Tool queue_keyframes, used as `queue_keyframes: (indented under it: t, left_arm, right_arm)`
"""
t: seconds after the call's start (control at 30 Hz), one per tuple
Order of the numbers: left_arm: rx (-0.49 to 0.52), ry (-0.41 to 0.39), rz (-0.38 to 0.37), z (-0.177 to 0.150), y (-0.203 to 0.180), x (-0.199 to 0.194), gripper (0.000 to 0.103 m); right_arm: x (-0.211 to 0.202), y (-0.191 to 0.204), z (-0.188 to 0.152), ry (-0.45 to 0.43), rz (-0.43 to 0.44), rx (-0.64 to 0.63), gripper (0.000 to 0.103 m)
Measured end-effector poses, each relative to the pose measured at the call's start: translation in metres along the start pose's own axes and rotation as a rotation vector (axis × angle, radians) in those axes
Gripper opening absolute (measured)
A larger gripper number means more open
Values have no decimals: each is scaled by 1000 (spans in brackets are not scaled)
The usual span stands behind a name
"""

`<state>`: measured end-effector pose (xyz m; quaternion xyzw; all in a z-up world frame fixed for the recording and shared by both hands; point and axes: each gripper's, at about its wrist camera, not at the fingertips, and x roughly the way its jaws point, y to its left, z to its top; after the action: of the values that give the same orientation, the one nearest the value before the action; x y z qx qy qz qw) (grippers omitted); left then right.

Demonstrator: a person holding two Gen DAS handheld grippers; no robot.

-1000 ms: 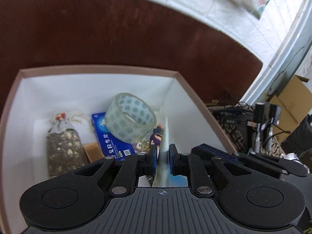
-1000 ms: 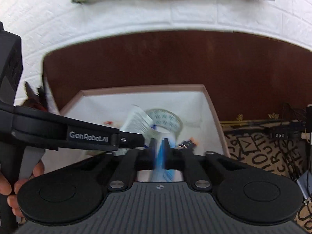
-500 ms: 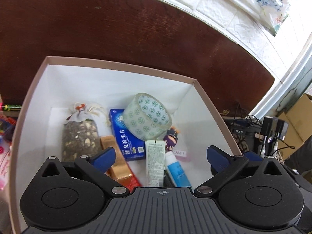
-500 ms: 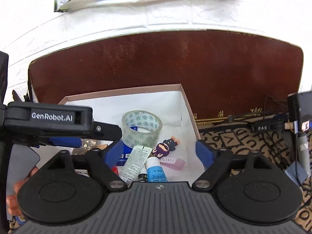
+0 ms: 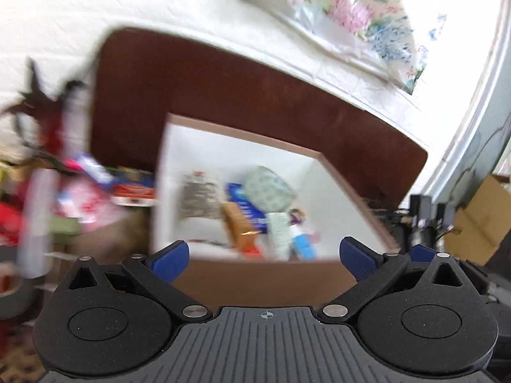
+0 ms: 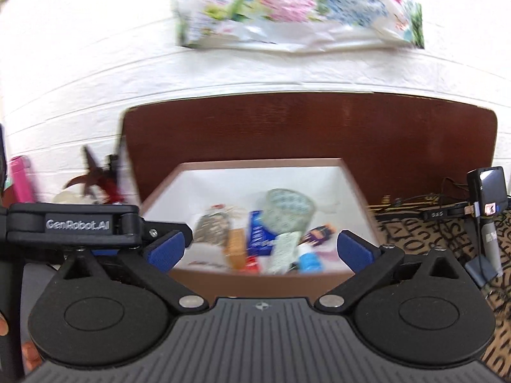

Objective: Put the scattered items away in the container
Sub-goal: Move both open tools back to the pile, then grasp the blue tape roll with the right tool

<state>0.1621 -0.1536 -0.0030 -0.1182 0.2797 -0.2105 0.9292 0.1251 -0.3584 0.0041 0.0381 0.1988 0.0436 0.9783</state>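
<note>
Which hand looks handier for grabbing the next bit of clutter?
Probably left: the left gripper is open and empty, and the clutter lies left of the box, in its view. The right gripper, jaws opening, empty, faces the box.

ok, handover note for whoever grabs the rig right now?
Left gripper: open, empty, short of the box.
Right gripper: jaws opening, nothing between them, also short of the box.
In the box: tape roll, blue carton, sachet, tubes, small figure.
Done: those items are in.
Left: clutter beside the box, left of it; too blurred to tell what belongs.
</note>
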Motion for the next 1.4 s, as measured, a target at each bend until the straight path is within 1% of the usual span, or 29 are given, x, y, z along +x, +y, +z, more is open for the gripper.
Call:
queue_keyframes:
  t: [0.13,0.27,0.43,0.53,0.6,0.67,0.77,0.83,0.9,1.03,1.07,1.17,1.37,1.4]
  left_arm:
    - [-45,-6,48,-37,34,-43,103]
    - [-76,15,109,-70,72,-76,103]
    - [-26,18,205,-98,109,-107,103]
    - [-11,22,224,-109,126,-119,103]
    - [-17,33,227,-113,136,-122,103]
    - [-33,39,226,-114,142,-120,103]
    - [-33,47,216,-111,145,-111,103]
    - [-15,58,202,-107,145,-102,97]
    - [10,64,188,-103,145,-91,95]
    - [56,85,184,-97,143,-65,88]
    - [61,91,184,-95,143,-60,88]
    - [65,94,201,-94,144,-46,89]
    - [76,105,227,-92,148,-23,89]
    - [76,104,229,-91,149,-21,91]
  right_arm:
    - [-20,35,-33,10,68,10,102]
    - [-32,78,-64,50,115,-2,102]
    - [-31,126,-98,131,180,-4,102]
    - [-31,151,-112,164,198,-24,102]
    - [-31,162,-118,182,205,-42,102]
    - [-30,170,-123,194,196,-67,102]
    - [-24,172,-125,206,155,-103,102]
    - [-21,171,-128,213,146,-115,102]
    - [-15,171,-132,221,135,-131,100]
    - [3,172,-135,253,127,-155,85]
    - [8,172,-136,258,129,-157,82]
    - [22,172,-137,267,129,-165,78]
    - [45,172,-135,254,143,-184,78]
    - [49,171,-134,253,145,-185,78]
